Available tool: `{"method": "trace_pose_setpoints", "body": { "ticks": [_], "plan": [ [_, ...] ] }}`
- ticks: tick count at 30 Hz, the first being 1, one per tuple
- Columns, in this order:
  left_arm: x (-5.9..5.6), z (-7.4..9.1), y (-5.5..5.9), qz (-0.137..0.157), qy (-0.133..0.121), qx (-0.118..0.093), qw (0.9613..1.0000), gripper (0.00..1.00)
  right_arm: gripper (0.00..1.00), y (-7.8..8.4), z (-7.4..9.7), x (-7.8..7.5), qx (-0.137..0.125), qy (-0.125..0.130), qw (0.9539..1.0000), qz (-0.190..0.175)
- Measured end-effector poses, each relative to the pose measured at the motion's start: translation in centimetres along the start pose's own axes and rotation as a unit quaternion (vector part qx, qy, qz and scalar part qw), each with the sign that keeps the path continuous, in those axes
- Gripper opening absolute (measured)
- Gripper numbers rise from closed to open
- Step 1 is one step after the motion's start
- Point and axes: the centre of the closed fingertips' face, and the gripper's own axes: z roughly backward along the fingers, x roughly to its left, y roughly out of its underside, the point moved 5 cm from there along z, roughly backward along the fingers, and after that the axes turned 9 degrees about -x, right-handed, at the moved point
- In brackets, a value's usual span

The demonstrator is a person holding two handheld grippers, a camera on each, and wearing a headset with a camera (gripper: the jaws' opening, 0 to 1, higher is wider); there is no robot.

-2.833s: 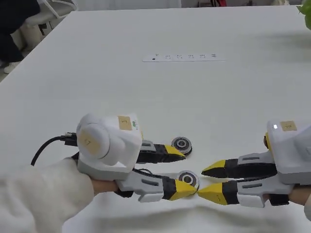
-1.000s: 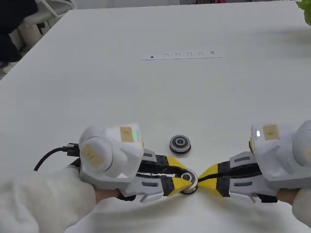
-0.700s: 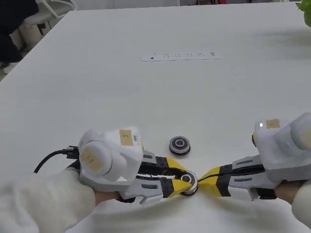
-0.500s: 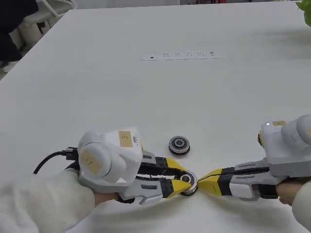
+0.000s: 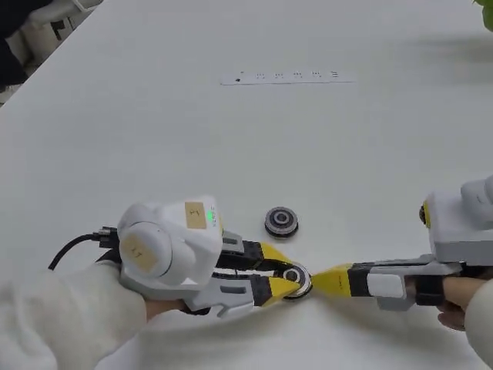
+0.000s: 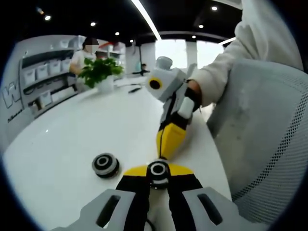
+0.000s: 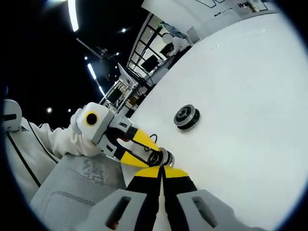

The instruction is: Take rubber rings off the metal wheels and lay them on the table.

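A small metal wheel (image 5: pixel 296 280) with a black rubber ring sits just above the white table (image 5: pixel 231 146), clamped between the yellow tips of my left gripper (image 5: pixel 286 278). My right gripper (image 5: pixel 314 279) comes in from the right, its jaws pressed together on the ring at the wheel's right edge. In the left gripper view the wheel (image 6: pixel 158 170) is held in my jaws, with the right gripper (image 6: pixel 166 150) pinching its far side. In the right gripper view my shut tips (image 7: pixel 162 168) meet the wheel (image 7: pixel 165 157). A second wheel (image 5: pixel 281 220) lies free beyond.
A white power strip (image 5: pixel 286 76) lies flat further back on the table. The left gripper's black cable (image 5: pixel 73 245) trails off to the left. A potted plant (image 6: pixel 98 71) stands at the table's far end, and a person stands behind it.
Both grippers, open at first, have shut: the left on the wheel, the right on its ring. Since then the right gripper has rolled and drawn slightly right. The camera has tilted down.
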Motion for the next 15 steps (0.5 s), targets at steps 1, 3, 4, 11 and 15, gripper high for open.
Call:
{"method": "trace_pose_setpoints", "body": {
  "ticks": [1,3,4,11,15],
  "plan": [
    [0.00,0.00,0.00,0.000,0.000,0.000,1.0000,0.14,0.00,-0.06,-0.01,0.05,-0.002,-0.001,1.0000,-0.001],
    [0.00,-0.02,-0.01,-0.001,0.000,0.000,1.0000,0.14,0.00,-0.17,-0.09,0.21,-0.005,-0.003,1.0000,-0.005],
    [0.00,-0.01,-0.01,-0.001,0.000,0.000,1.0000,0.14,0.00,-0.17,-0.08,0.26,-0.005,-0.003,1.0000,-0.002],
    [-0.03,-0.05,-0.06,0.000,-0.002,0.000,1.0000,0.14,0.00,-0.27,-0.23,0.51,-0.005,-0.006,1.0000,-0.005],
    [-0.03,-0.08,-0.08,0.000,-0.002,0.000,1.0000,0.14,0.00,-0.31,-0.27,0.57,-0.004,-0.008,1.0000,-0.003]
  ]
}}
